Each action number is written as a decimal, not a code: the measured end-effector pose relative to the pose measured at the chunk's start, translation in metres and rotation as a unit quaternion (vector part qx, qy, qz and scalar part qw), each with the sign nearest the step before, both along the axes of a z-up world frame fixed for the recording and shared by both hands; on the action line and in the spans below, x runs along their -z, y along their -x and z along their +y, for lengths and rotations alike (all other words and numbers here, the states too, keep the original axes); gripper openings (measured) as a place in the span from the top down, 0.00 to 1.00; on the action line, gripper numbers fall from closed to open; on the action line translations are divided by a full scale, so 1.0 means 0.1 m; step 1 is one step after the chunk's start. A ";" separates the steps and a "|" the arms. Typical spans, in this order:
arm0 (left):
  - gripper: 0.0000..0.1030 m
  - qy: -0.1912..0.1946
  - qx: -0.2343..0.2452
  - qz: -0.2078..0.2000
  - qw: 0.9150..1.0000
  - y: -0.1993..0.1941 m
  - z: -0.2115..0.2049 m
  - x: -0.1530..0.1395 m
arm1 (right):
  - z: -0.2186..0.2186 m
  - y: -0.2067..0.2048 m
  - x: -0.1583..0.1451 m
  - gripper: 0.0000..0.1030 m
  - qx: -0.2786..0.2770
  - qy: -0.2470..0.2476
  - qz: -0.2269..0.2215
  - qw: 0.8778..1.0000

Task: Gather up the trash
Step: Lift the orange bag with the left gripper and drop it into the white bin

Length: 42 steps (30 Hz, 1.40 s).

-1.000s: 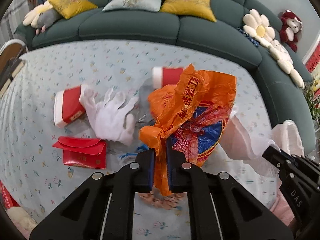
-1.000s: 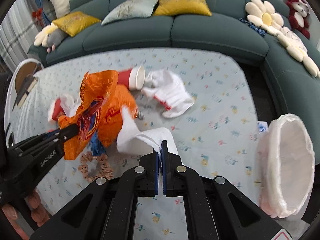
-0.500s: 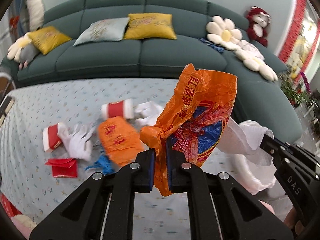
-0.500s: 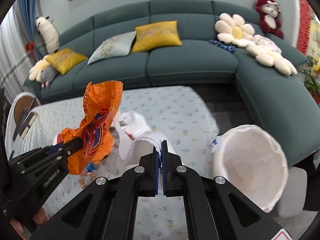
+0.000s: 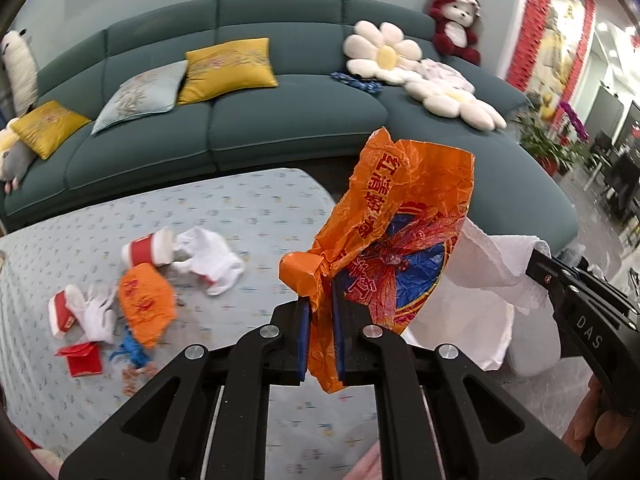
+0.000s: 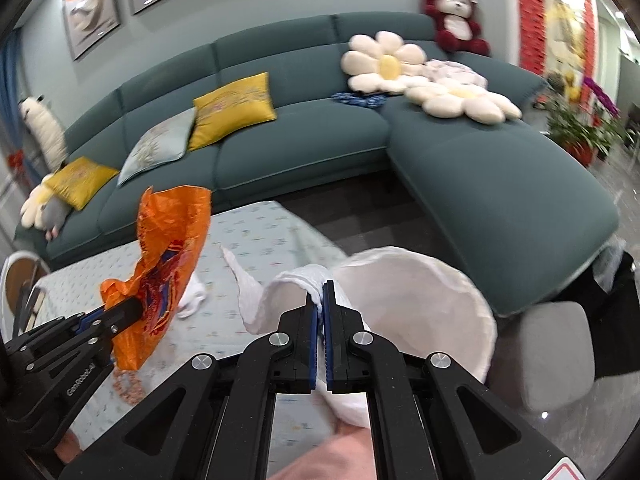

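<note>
While pinched in left gripper point(image 5: 320, 336), orange wrapper point(image 5: 396, 232) hangs light, crinkly, likely slippery; grip bunched corner. Right gripper point(image 6: 320, 344) clamps soft tissue point(image 6: 280, 292) beside bin point(image 6: 440, 292).

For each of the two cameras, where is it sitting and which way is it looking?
Left wrist: rides the left tongs, facing the sofa; they pinch an orange wrapper; right tongs at right.
Right wrist: rides the right tongs, clamping a white paper towel near the lined bin; left tongs at left.
Shared: wrapper, towel, sofa, table.
</note>
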<state>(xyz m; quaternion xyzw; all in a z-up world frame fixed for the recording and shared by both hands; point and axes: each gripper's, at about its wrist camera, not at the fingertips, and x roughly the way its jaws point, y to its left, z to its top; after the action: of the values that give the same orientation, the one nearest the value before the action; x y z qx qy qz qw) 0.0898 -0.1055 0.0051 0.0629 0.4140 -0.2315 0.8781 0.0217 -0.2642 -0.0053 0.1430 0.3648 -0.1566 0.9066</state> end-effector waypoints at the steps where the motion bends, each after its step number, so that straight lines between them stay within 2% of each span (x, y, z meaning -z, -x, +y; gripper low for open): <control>1: 0.91 -0.002 0.007 0.001 1.000 0.02 -0.09 0.02 | -0.10 0.04 0.02 0.98 0.009 -0.002 0.001 1.000; 10: 0.91 -0.007 0.052 0.018 0.998 0.14 -0.64 0.14 | -0.57 0.28 0.28 0.98 0.055 -0.020 0.013 0.998; 17: 0.90 -0.017 0.074 0.026 0.997 0.16 -0.95 0.28 | -0.76 0.28 0.44 0.98 0.071 -0.034 0.022 0.997; 20: 0.85 -0.011 0.077 0.030 0.996 0.15 -1.01 0.31 | -0.79 0.28 0.48 0.93 0.076 -0.037 0.022 0.996; 21: 0.78 -0.009 0.077 0.031 0.997 0.14 -1.02 0.32 | -0.80 0.28 0.49 0.90 0.077 -0.040 0.021 0.996; 22: 0.67 -0.009 0.075 0.029 0.997 0.14 -1.03 0.33 | -0.81 0.28 0.50 0.89 0.078 -0.040 0.021 0.996; 24: 0.53 -0.012 0.069 0.024 0.997 0.14 -1.03 0.34 | -0.82 0.28 0.51 0.79 0.082 -0.039 0.021 0.996; 28: 0.46 -0.013 0.064 0.026 0.997 0.12 -1.02 0.36 | -0.81 0.29 0.51 0.68 0.086 -0.036 0.017 0.995; 34: 0.41 -0.011 0.051 0.028 0.998 0.12 -0.92 0.35 | -0.77 0.28 0.47 0.65 0.083 -0.037 0.015 0.996; 42: 0.36 -0.002 0.015 0.033 0.999 0.11 -0.58 0.34 | -0.55 0.25 0.37 0.58 0.064 -0.029 0.012 0.997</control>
<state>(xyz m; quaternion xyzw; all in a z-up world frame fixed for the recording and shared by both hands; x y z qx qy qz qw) 0.0792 -0.1632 -0.0285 0.0627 0.4420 -0.2456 0.8604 -0.0034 -0.3195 -0.0425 0.1907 0.3700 -0.2055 0.8857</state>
